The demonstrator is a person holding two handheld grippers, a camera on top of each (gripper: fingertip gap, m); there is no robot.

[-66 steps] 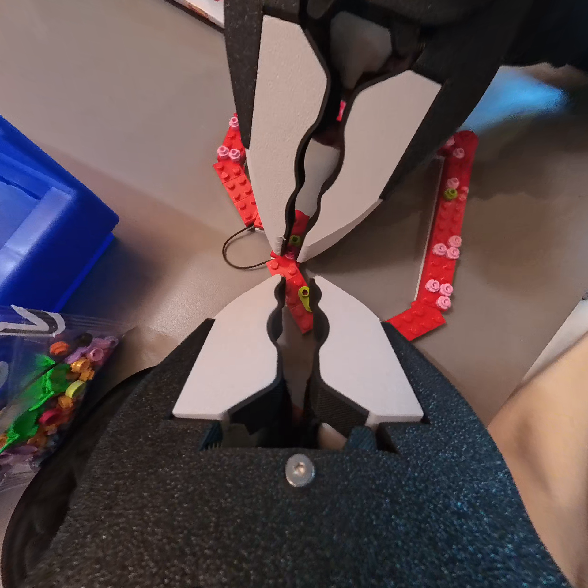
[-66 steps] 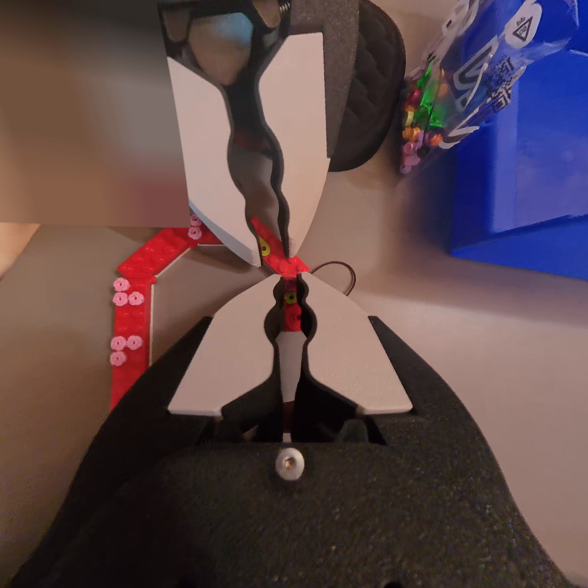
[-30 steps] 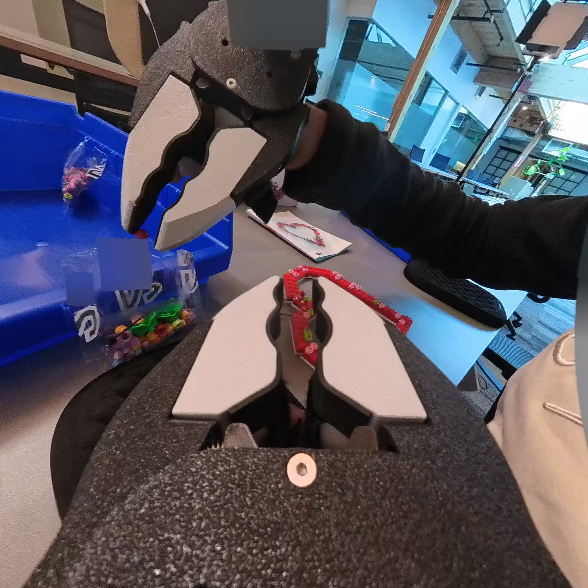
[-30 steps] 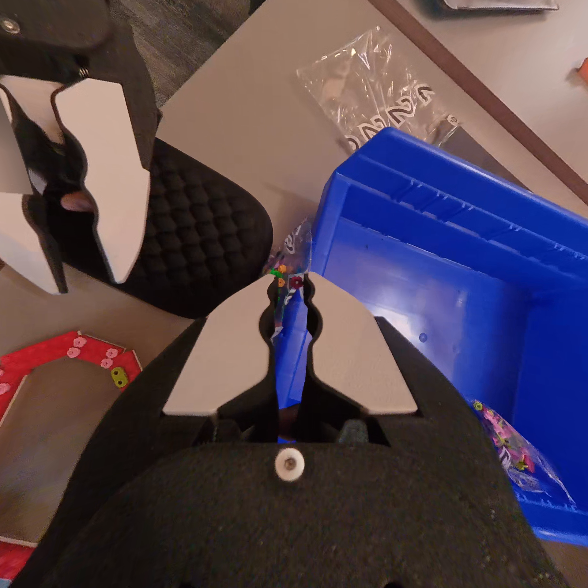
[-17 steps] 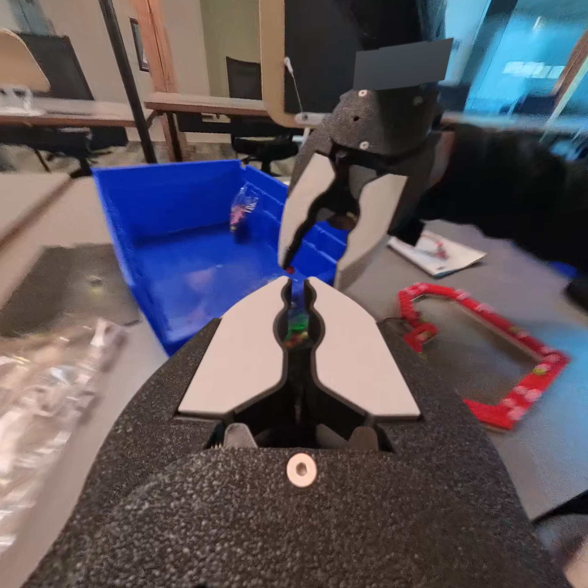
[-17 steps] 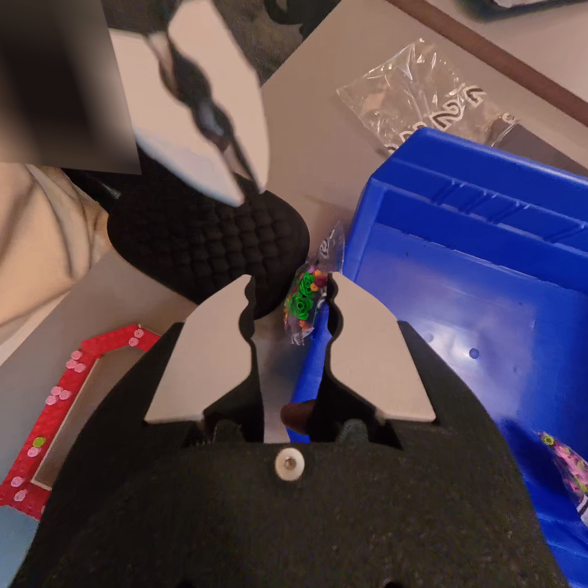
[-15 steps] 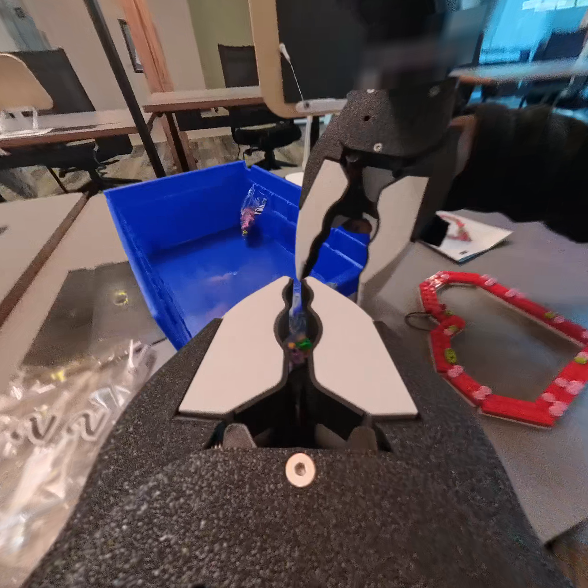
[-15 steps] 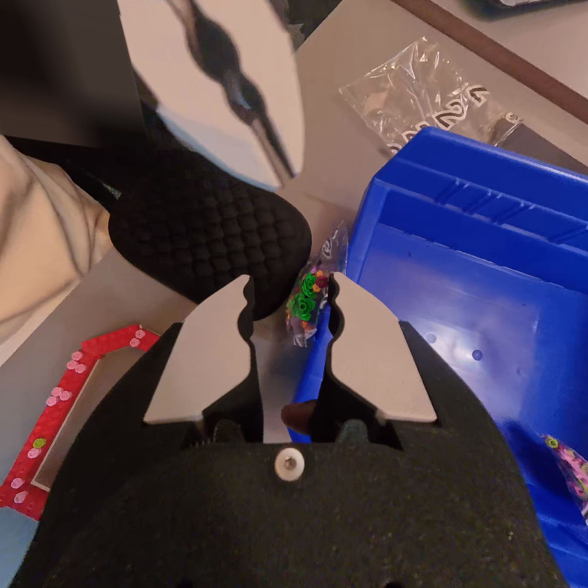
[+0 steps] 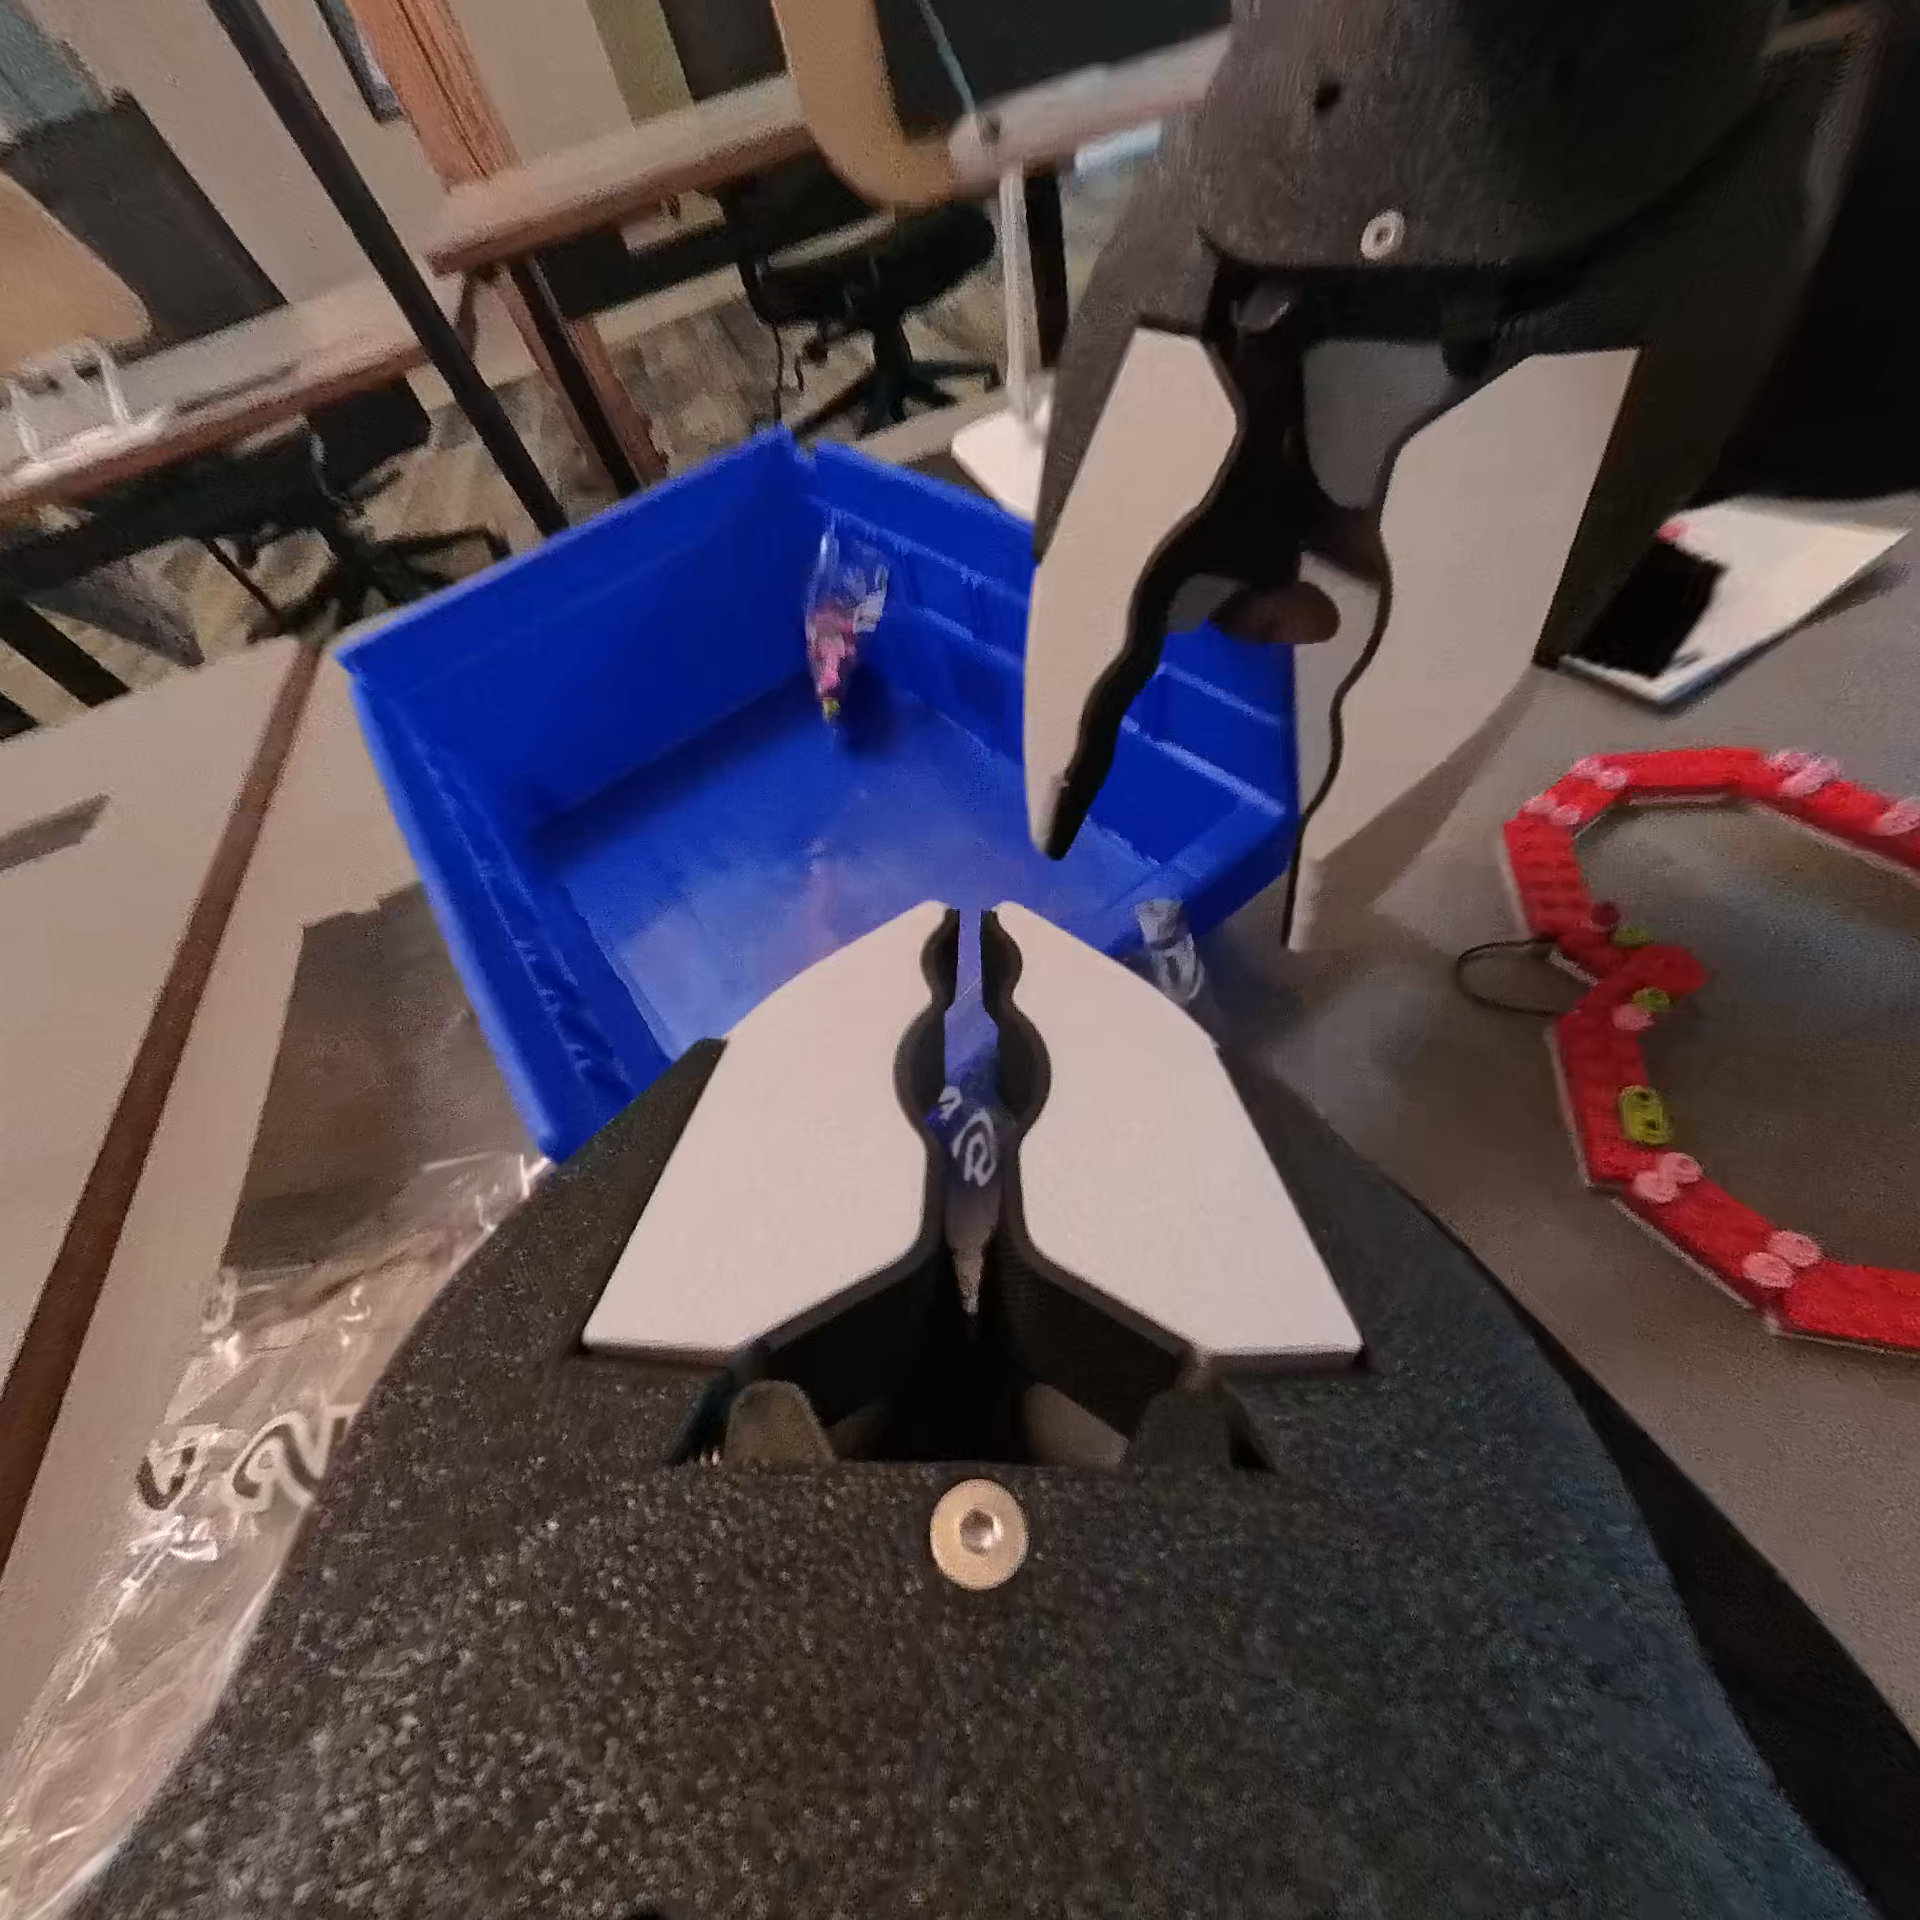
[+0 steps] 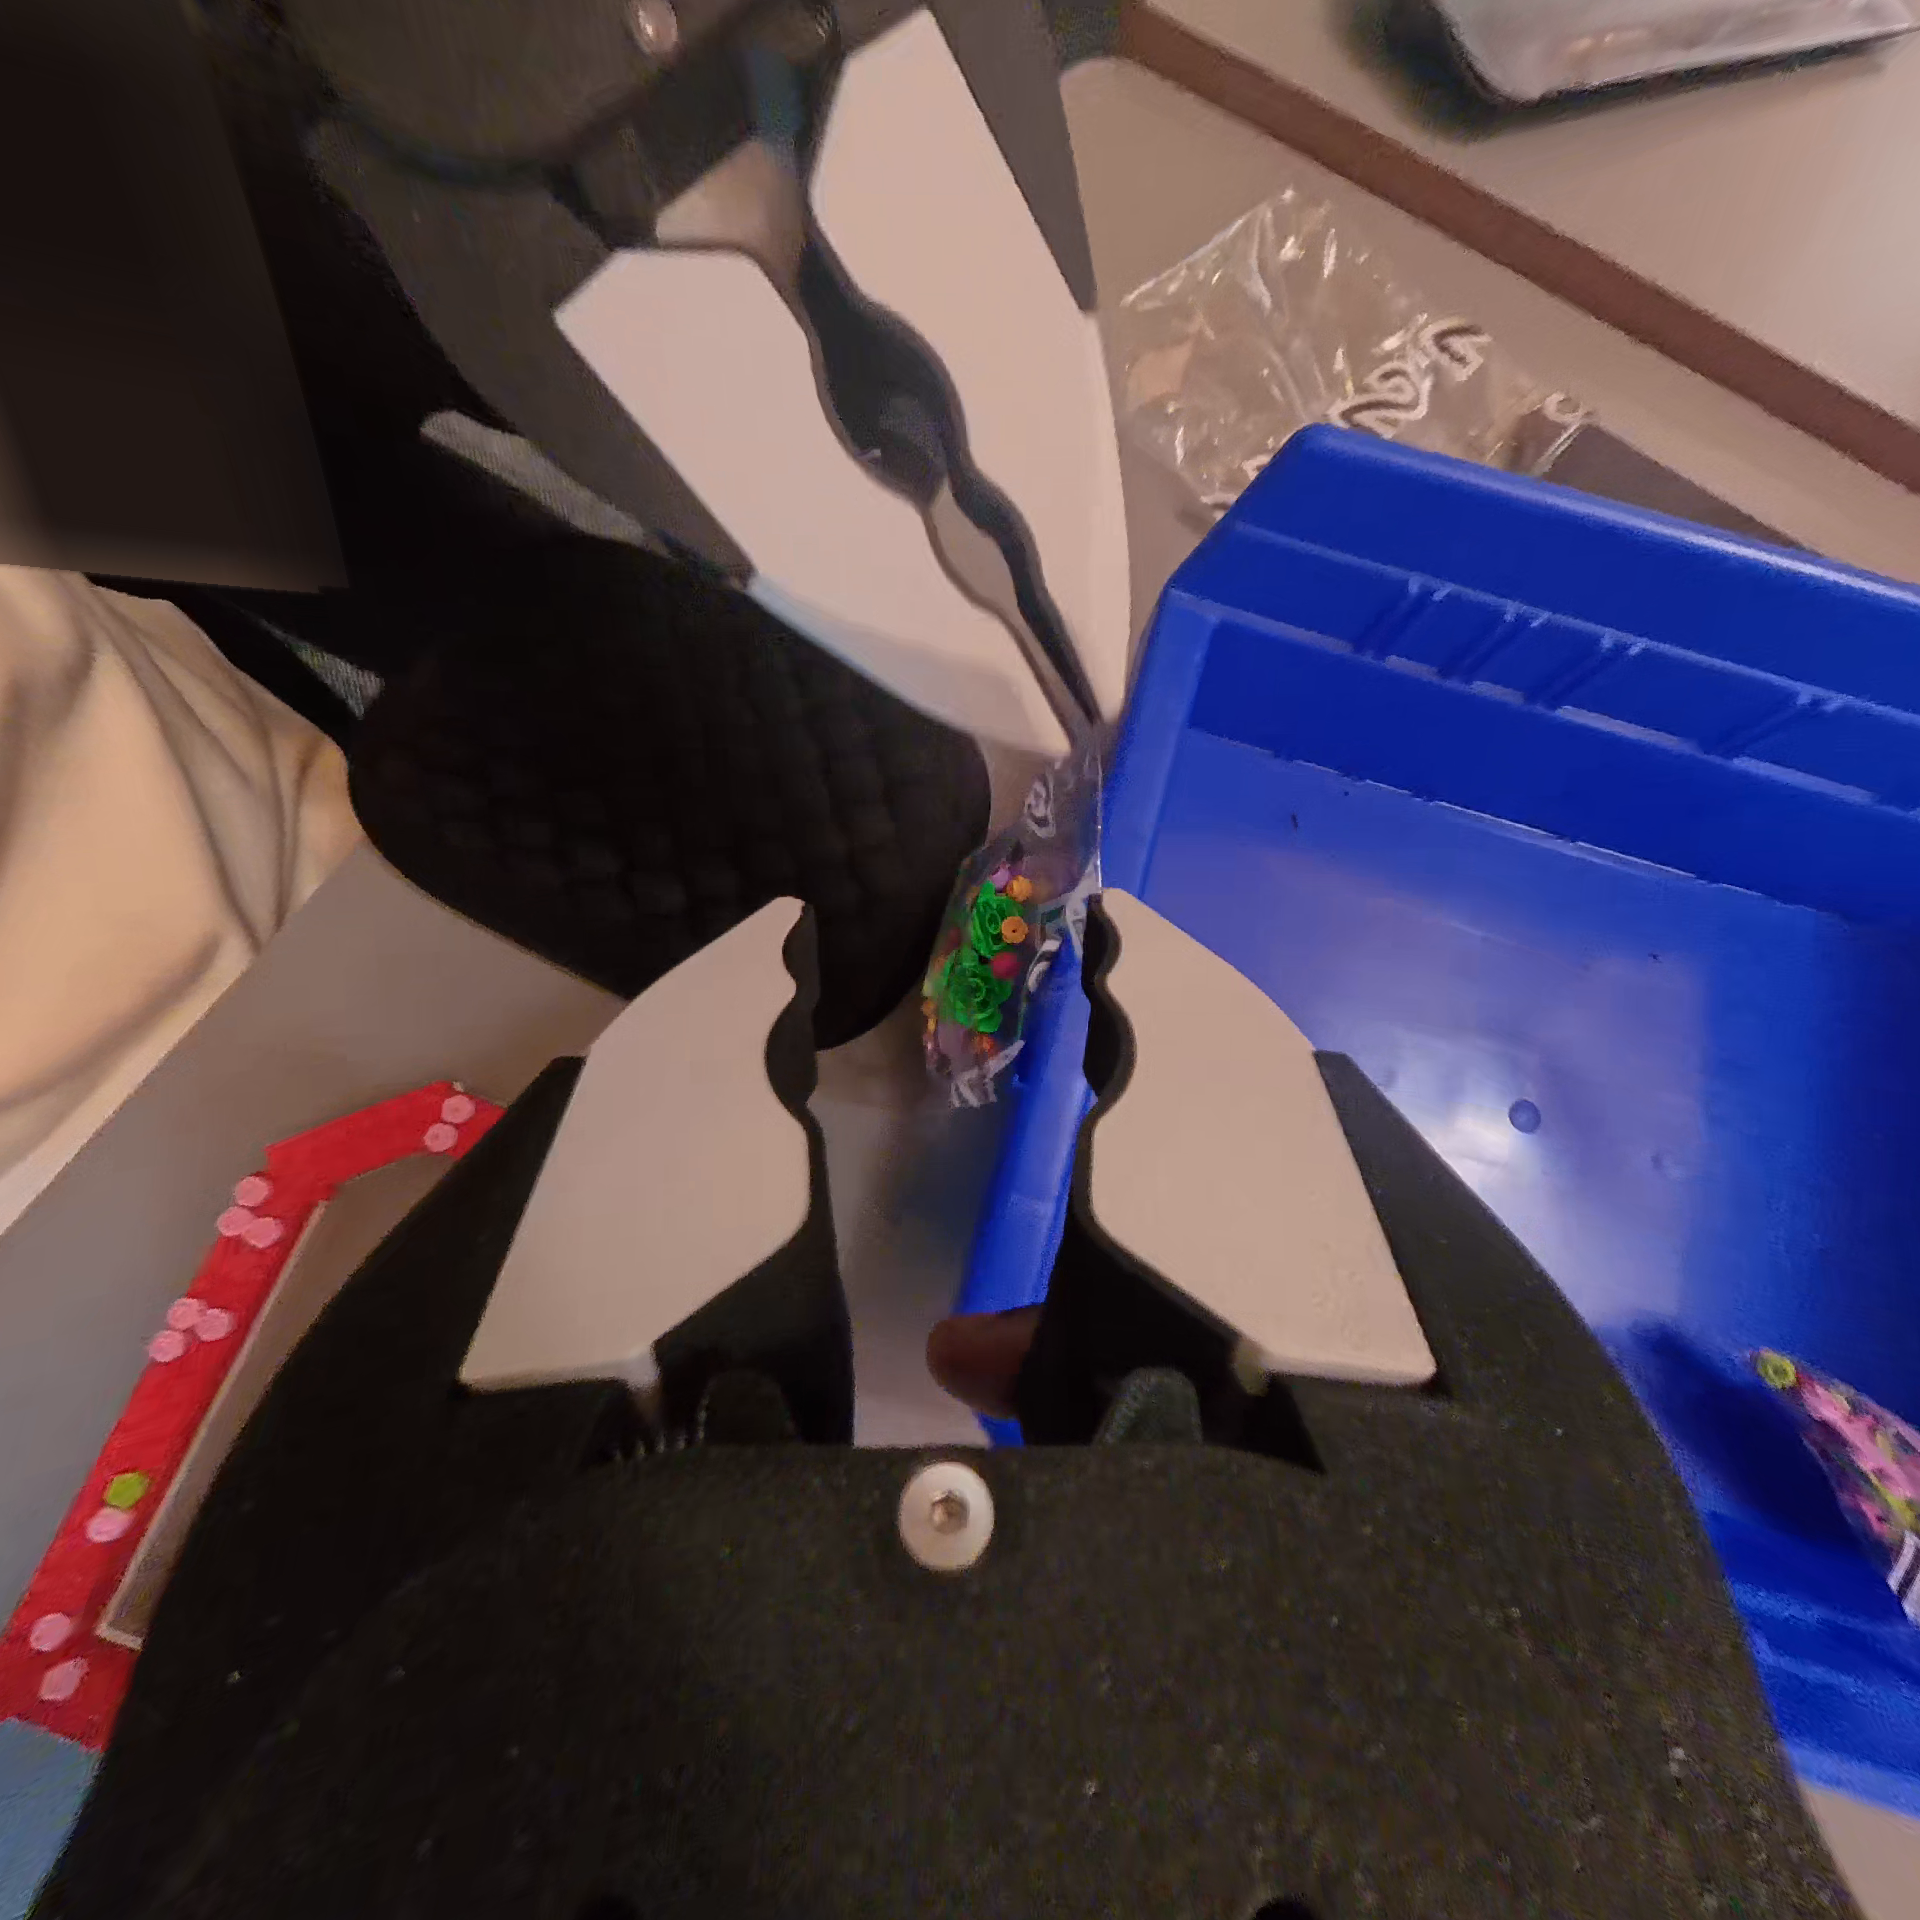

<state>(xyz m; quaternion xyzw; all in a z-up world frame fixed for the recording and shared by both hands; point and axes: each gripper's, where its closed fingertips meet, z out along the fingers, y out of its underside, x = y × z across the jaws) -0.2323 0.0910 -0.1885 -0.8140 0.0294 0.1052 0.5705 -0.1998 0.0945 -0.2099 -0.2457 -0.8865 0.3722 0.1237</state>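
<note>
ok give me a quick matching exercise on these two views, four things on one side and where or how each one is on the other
Things:
1. left tongs
2. right tongs
3. small clear bag of pink pieces
4. red toy-brick frame with pink studs

Place or state:
a. open, holding nothing
b. lying on the grey table
c. shut on the top of the clear plastic bag of green and orange pieces
d. inside the blue plastic bin

Pairs: 1-c, 2-a, 3-d, 4-b
</note>
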